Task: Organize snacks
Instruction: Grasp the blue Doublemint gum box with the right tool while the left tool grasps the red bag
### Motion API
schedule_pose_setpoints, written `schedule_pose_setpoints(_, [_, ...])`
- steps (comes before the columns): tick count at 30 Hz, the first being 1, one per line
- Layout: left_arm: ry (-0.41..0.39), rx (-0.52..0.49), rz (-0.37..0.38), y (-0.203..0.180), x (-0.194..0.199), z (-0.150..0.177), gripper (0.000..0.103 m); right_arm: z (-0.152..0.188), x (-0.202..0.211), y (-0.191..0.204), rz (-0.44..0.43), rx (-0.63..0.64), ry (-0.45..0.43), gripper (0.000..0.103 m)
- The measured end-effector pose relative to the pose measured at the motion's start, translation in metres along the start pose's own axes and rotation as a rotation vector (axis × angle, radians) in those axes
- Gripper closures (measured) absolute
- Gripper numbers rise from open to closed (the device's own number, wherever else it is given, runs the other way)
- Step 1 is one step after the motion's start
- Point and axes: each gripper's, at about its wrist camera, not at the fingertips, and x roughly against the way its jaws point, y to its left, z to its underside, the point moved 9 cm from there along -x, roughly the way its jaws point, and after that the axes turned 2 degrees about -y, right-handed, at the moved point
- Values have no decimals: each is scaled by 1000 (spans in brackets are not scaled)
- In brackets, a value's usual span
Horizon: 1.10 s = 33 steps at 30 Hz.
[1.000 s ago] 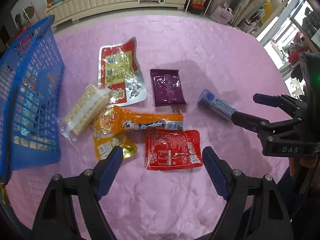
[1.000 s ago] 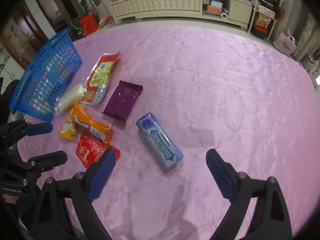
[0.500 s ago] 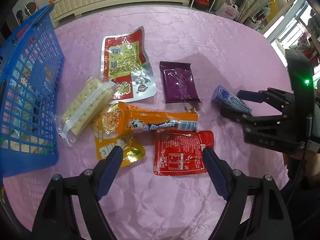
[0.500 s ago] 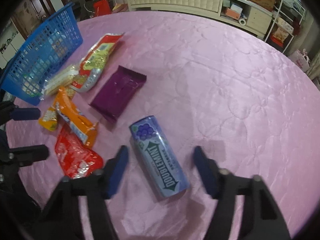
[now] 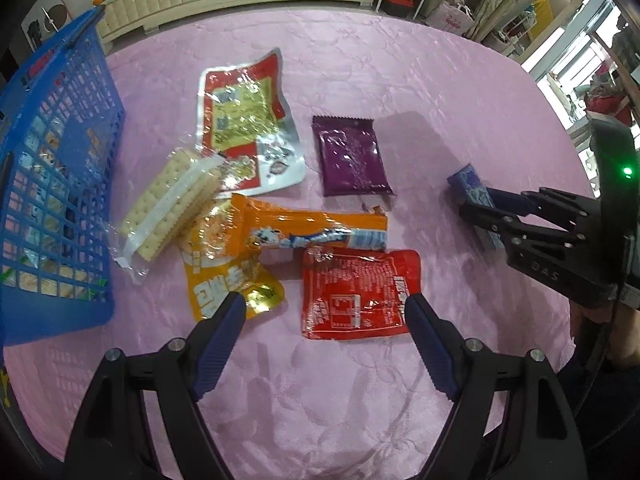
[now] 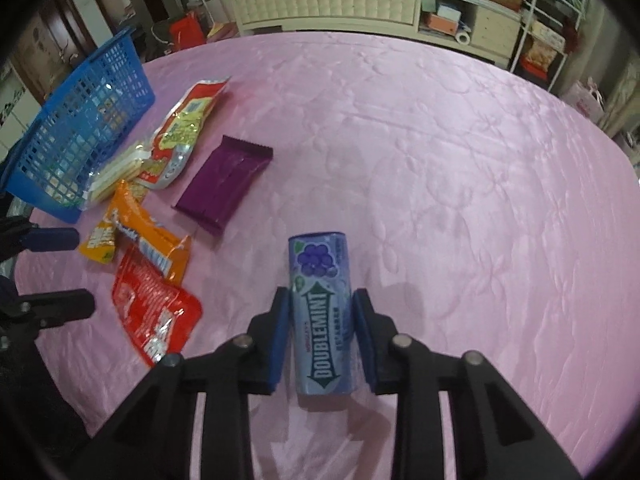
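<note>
A blue-purple gum tube [image 6: 320, 264] lies on the pink tablecloth [image 6: 460, 160]. My right gripper [image 6: 320, 296] straddles its near half, jaws closing, both pads against its sides. In the left wrist view that gripper [image 5: 476, 204] grips the tube [image 5: 466, 178] at the right. My left gripper [image 5: 324, 300] hovers open over a red packet [image 5: 360, 272], nothing between its fingers. Left of the tube lie a purple pack [image 5: 352, 156], an orange packet [image 5: 304, 228], wrapped crackers [image 5: 172, 204] and a red-and-yellow pouch [image 5: 240, 116].
A blue mesh basket [image 5: 60, 160] with some packets inside stands at the table's left edge. A small yellow-orange sachet [image 5: 224, 280] lies under the orange packet. A cream cabinet [image 6: 340, 0] runs along the far wall. Bare cloth spreads to the right of the tube.
My right gripper came down over the gum tube and its jaws closed from wide open to its sides. The left gripper stayed open and nearly still.
</note>
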Motion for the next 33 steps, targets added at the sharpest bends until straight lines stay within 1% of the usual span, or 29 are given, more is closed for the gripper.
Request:
schedule_pose_setpoints(3, [35,8,17,-6,-7,4,23,6,9,2,-15,-26,0,68])
schedule_pose_setpoints(6, [64,11,34,-17,-15,4,23,7,17,2,19,-13,-11,68])
schedule_pose_setpoints(12, [97,3,15,-26,-32,4,23,10,30,-5,-5,-54,-20,68])
schedule_pose_setpoints(21, [133,-18,-13,-48,-60,-5,23,15,20,-5,-49,-91,1,69])
schedule_pose_setpoints(22, [127,-24,-18,-50,-62,-7,23,16,19,-5,-50,-92,2,69])
schedule_pose_setpoints(23, [127,-27,-23,-51,-64,-8,20,17,17,-4,-54,-92,5,69])
schedule_pose_setpoints(26, [127,-25,-25,-57,-70,-14,17,18,12,-2,-75,-101,13,69])
schedule_pose_setpoints(28, [128,-40,-39,-61,-76,-16,14,18,11,-2,-89,-116,14,69])
schedule_pose_setpoints(31, [131,-75,-82,-69,-83,-16,13,17,9,-3,-96,-129,15,69])
schedule_pose_setpoints(33, [137,-87,-96,-75,-87,-12,10,15,8,-2,-94,-130,18,69])
